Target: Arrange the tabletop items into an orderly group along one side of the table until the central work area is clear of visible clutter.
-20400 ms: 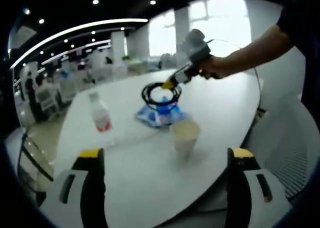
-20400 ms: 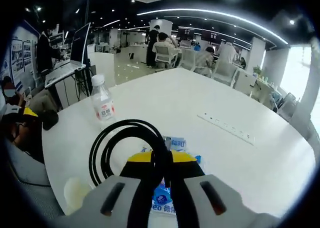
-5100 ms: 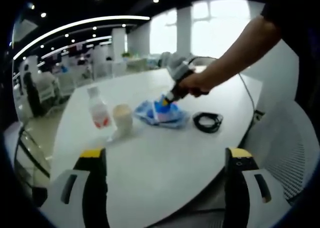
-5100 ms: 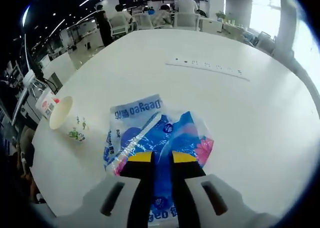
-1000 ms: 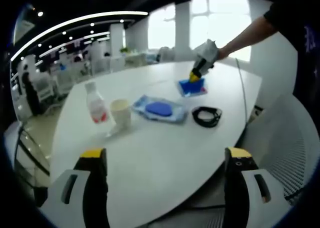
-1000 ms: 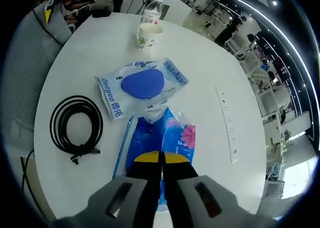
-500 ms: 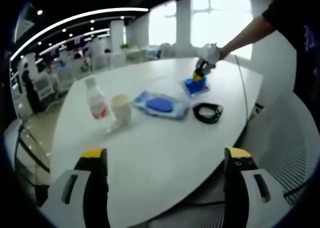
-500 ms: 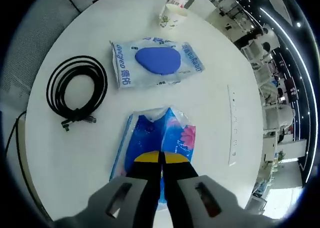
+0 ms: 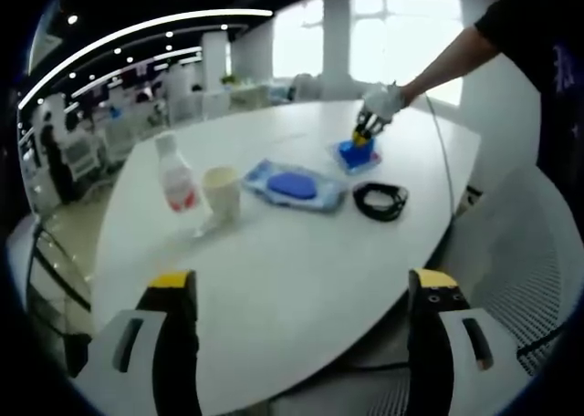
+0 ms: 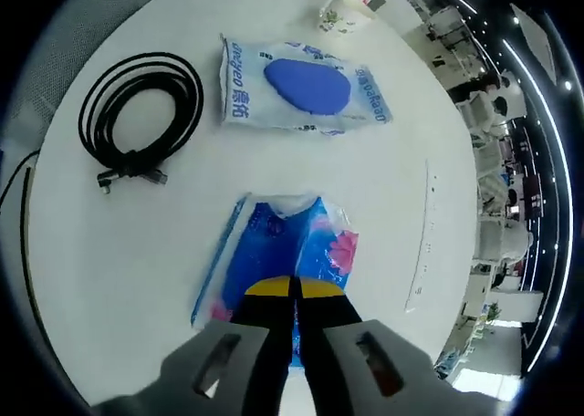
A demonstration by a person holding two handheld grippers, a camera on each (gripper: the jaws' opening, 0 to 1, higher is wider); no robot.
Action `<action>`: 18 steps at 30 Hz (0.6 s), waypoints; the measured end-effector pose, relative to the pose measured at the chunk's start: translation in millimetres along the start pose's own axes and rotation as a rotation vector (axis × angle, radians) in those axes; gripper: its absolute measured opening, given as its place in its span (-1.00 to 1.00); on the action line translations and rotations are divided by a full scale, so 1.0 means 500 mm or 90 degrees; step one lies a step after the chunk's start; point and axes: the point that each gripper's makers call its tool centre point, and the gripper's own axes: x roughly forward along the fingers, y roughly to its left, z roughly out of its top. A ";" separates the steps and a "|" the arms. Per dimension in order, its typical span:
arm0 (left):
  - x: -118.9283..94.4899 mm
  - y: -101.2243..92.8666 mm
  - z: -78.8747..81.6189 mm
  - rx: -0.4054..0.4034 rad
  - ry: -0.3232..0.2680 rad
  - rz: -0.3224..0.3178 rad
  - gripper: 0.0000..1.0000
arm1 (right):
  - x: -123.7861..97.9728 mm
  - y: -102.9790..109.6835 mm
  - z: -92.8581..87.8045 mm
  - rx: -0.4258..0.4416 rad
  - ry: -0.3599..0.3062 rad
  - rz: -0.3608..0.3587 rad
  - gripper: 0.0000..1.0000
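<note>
Jaws on the left gripper (image 9: 297, 329) were spread wide with nothing between them, just hanging back over the near edge of the white surface (image 9: 274, 270), probably waiting its turn.

Going left to right across the left gripper view: the water bottle (image 9: 174, 172) stood upright at the far left, with the paper cup (image 9: 221, 193) just beside it, also upright. Next came the pale wipes pack with the blue oval (image 9: 294, 185) lying flat, then the coiled black cable (image 9: 380, 200) near the right edge. A bit farther off sat the blue tissue pack (image 9: 356, 154), with the right gripper (image 9: 364, 137) down on it at the end of the person's outstretched arm (image 9: 447, 60).

From the right gripper view, those jaws were pinched together on the near end of the blue tissue pack (image 10: 281, 256), which looked to be lying on the surface, though I couldn't tell if it was fully set down. The wipes pack (image 10: 306, 85) and the cable (image 10: 137, 110) sat just beyond it, well clear of each other.

My guess is the stuff was being lined up in a row along one side, and the tissue pack was being parked at the right end of that row, with letting go as the next step.
</note>
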 end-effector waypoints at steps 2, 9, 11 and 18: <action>0.000 0.000 -0.001 -0.002 0.002 0.001 0.85 | 0.004 0.006 -0.001 -0.006 -0.001 0.006 -1.00; 0.001 -0.001 -0.006 -0.002 0.010 -0.003 0.84 | 0.012 0.004 0.004 -0.094 -0.001 -0.006 -1.00; 0.002 -0.001 -0.006 -0.003 0.012 -0.003 0.83 | 0.014 0.001 0.007 -0.095 -0.004 -0.007 -1.00; 0.003 0.000 -0.011 -0.005 0.019 -0.005 0.83 | 0.013 0.002 0.017 -0.081 -0.003 -0.007 -1.00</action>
